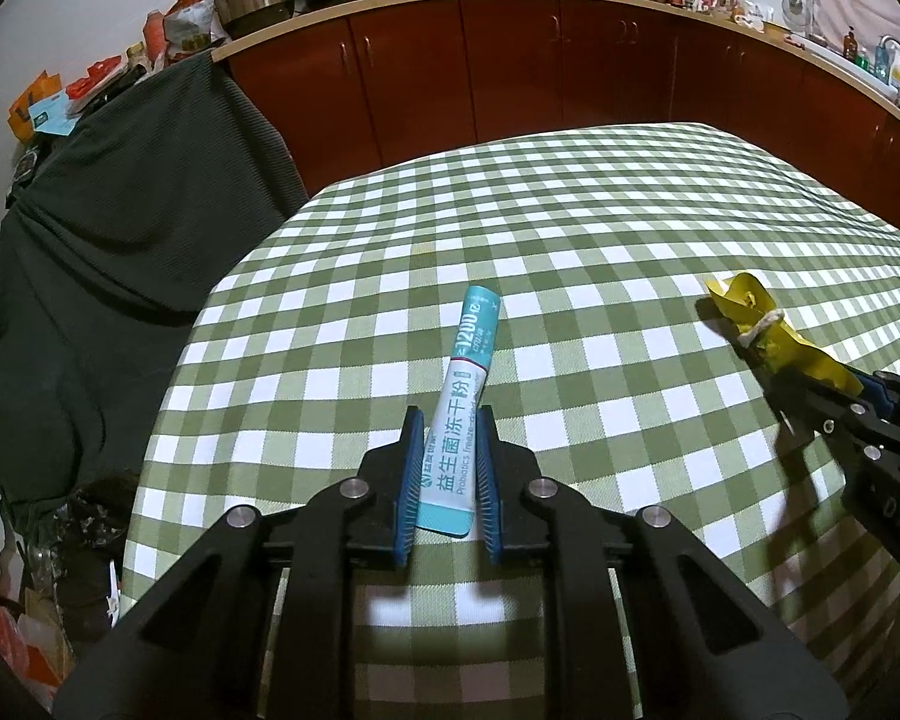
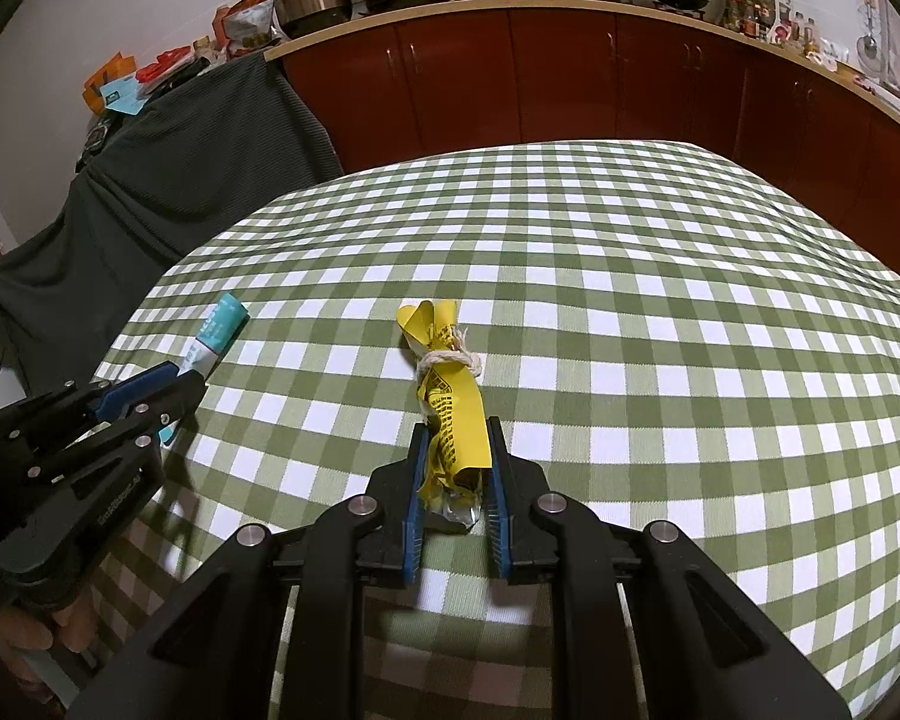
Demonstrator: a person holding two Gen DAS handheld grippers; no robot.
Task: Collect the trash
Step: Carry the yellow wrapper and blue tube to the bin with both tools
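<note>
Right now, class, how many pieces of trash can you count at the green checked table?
2. The teal and white powder sachet sits between the left tool's fingers; the yellow wrapper tied with white string sits between the right tool's fingers. More may lie out of view.

Right gripper (image 2: 455, 438): blue pads closed against both sides of the yellow wrapper (image 2: 450, 414)
Yellow wrapper: crumpled, tied round with white string (image 2: 450, 358), far end sticking out past the fingertips above the table
Left gripper (image 2: 174, 384): at the left edge, clamped on a teal and white sachet (image 2: 216, 330) that points away from it
Table (image 2: 630, 312): covered in green and white check cloth
Background: red-brown cabinets (image 2: 510, 72) under a counter with pots; dark cloth (image 2: 168, 168) draped at left
</note>
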